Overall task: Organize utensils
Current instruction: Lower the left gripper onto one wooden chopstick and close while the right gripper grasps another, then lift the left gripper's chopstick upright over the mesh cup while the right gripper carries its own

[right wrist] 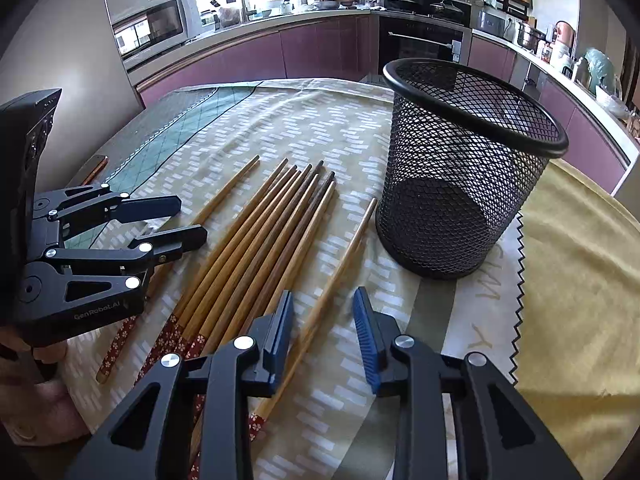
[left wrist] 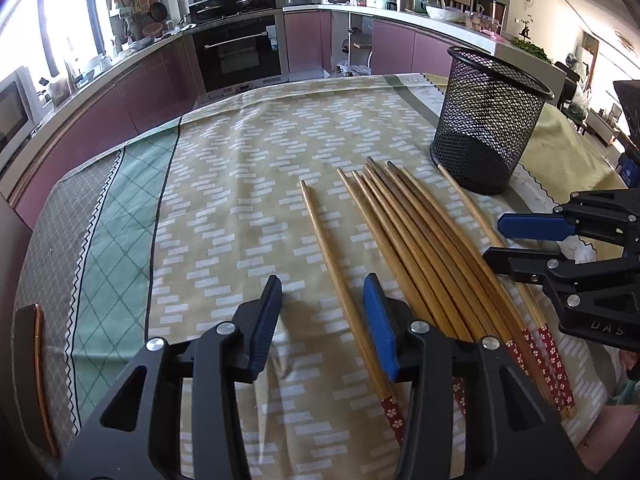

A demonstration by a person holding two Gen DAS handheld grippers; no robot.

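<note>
Several wooden chopsticks (left wrist: pixel 416 248) with red flowered ends lie side by side on the tablecloth; they also show in the right wrist view (right wrist: pixel 256 236). One chopstick (left wrist: pixel 340 276) lies apart on the left, another (right wrist: pixel 340 264) apart on the right. A black mesh cup (left wrist: pixel 488 120) stands upright and empty behind them, also in the right wrist view (right wrist: pixel 460 168). My left gripper (left wrist: pixel 322 300) is open and empty over the left single chopstick. My right gripper (right wrist: pixel 322 316) is open and empty over the right single chopstick.
A patterned tablecloth (left wrist: pixel 248 184) covers the table. A yellow cloth (right wrist: pixel 580 280) lies at the right. A dark phone-like object (left wrist: pixel 30 360) lies near the left edge. Kitchen counters and an oven (left wrist: pixel 240 52) stand behind the table.
</note>
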